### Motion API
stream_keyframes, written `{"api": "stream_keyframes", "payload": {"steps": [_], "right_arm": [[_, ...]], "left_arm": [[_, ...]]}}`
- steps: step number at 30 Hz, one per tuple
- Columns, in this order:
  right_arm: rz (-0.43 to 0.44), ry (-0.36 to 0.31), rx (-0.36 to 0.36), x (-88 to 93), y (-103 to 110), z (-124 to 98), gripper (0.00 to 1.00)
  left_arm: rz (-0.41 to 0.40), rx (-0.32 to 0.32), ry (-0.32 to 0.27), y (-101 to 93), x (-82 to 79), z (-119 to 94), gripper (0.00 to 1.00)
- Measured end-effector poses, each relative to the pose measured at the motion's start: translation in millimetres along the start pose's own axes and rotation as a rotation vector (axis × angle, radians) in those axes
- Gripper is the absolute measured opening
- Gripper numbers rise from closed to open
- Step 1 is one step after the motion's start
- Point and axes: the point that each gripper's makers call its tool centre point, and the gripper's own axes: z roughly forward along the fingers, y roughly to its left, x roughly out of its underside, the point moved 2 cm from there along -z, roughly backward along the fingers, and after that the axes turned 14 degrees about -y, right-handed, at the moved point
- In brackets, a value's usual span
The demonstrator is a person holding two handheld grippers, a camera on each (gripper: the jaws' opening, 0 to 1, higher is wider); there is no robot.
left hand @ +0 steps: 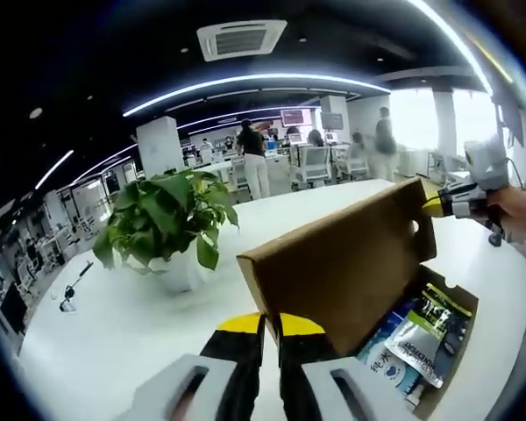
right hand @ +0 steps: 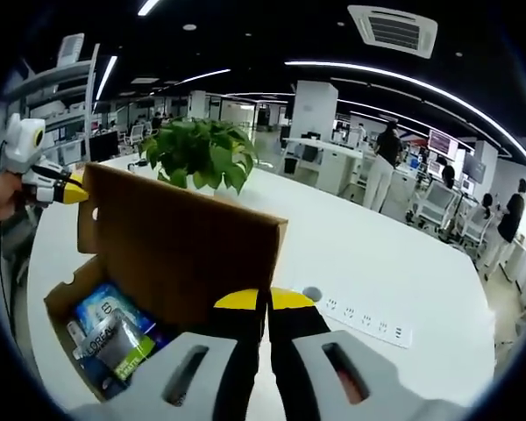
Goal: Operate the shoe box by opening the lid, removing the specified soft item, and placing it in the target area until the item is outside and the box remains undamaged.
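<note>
Cardboard lid (left hand: 342, 272) upright between both closed claws (left hand: 270, 323).

two gripper cameras facing the open shoe box (left hand: 351, 263) from opposite ends

each looks close along its own jaws; both share the raised lid (right hand: 180, 237), potted plant (left hand: 162, 219) and white table (right hand: 368, 254).

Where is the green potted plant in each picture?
Left gripper view: the potted plant sits left of centre on the white table, left of the raised box lid.
Right gripper view: the potted plant is at upper left-centre, behind the box lid.
Shared landmark: the cardboard lid.
</note>
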Motion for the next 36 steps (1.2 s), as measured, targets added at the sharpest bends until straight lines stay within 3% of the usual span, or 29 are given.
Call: {"api": "stream_keyframes", "payload": {"steps": [8,12,18,36], "right_arm": [[0.01,0.01,0.002,2.8,-1.2,11.9,0.01],[0.021,0.01,0.004,5.1,-2.1,17.9,0.01],[0.043,0.015,0.008,10.4,-3.7,26.5,0.01],[0.068,0.076,0.0,39.0,-8.8,43.2,0.01]], "left_arm": [[-0.029,-0.009,0.007,8.2,8.0,14.3,0.04],[-0.04,-0.007,0.024,12.5,19.6,24.9,0.04],[-0.047,-0.006,0.041,10.3,22.2,22.1,0.05],[-0.066,0.009,0.106,6.3,56.0,31.7,0.06]]}}
